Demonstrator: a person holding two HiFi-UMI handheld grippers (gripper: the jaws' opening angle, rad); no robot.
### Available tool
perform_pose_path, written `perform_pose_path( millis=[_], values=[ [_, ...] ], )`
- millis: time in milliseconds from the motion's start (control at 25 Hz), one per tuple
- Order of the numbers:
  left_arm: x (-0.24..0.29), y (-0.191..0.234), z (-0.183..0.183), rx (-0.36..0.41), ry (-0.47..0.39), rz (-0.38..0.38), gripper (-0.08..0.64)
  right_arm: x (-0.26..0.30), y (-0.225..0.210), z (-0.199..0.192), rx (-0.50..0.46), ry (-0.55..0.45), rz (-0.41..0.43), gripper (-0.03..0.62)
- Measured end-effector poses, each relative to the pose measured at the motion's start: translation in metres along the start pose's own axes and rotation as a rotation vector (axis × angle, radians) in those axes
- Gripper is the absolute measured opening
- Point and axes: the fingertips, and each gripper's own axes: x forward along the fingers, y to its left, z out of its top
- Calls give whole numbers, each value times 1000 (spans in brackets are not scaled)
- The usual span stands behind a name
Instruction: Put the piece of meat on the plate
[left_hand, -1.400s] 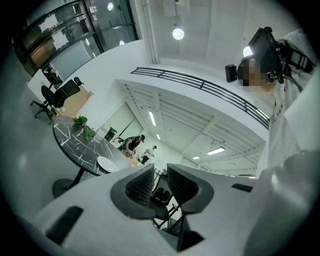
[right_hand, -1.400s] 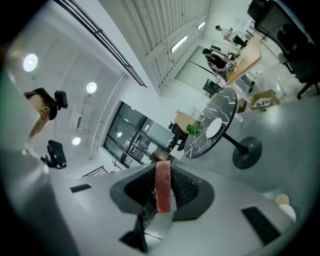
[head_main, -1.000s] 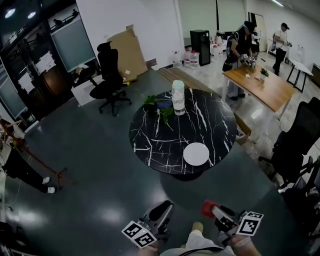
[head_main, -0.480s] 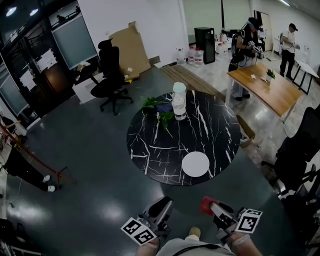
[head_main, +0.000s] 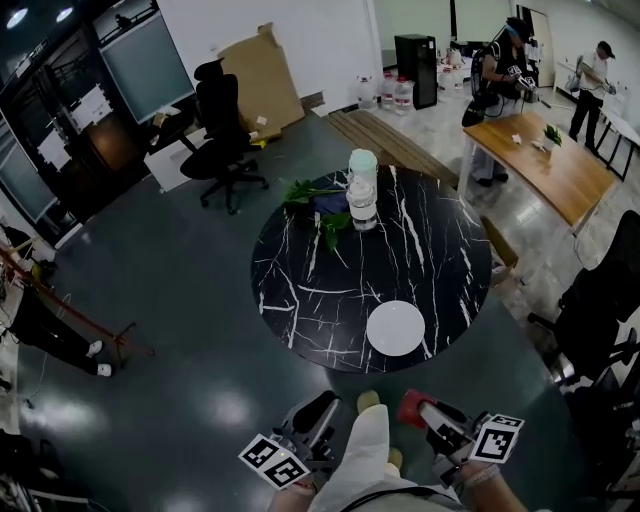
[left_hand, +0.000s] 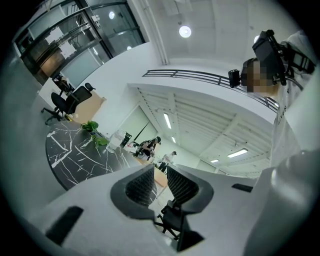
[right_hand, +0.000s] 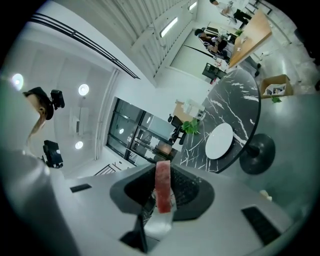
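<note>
A white plate (head_main: 395, 328) lies empty on the near side of the round black marble table (head_main: 300, 290). In the head view my right gripper (head_main: 418, 408) sits at the bottom edge, short of the table, shut on a red piece of meat (head_main: 412, 404). In the right gripper view the meat (right_hand: 163, 192) stands as an upright slab between the pads of the right gripper (right_hand: 162, 184), with the plate (right_hand: 219, 141) ahead on the table. My left gripper (head_main: 318, 413) hangs beside it. In the left gripper view the left gripper (left_hand: 161, 184) has its jaws slightly apart with nothing between them.
Stacked clear containers (head_main: 362, 190) and green leaves (head_main: 318, 205) stand at the table's far side. A black office chair (head_main: 222, 130) stands beyond on the left, another chair (head_main: 605, 300) on the right. People stand at a wooden table (head_main: 545, 165) at back right. My own leg (head_main: 365, 455) shows between the grippers.
The table and plate have drawn nearer in the head view as I walk toward them. My leg has swung forward between the grippers. The right gripper still holds the meat.
</note>
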Motion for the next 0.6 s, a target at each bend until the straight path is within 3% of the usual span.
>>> perform_pose_path(
  millis=[440, 600],
  values=[
    [96, 49, 11, -34, 38, -77, 86, 52, -50, 52, 9, 33, -95, 87],
    [125, 77, 16, -28, 40, -62, 86, 84, -78, 69, 6, 64, -129, 87]
  ],
)
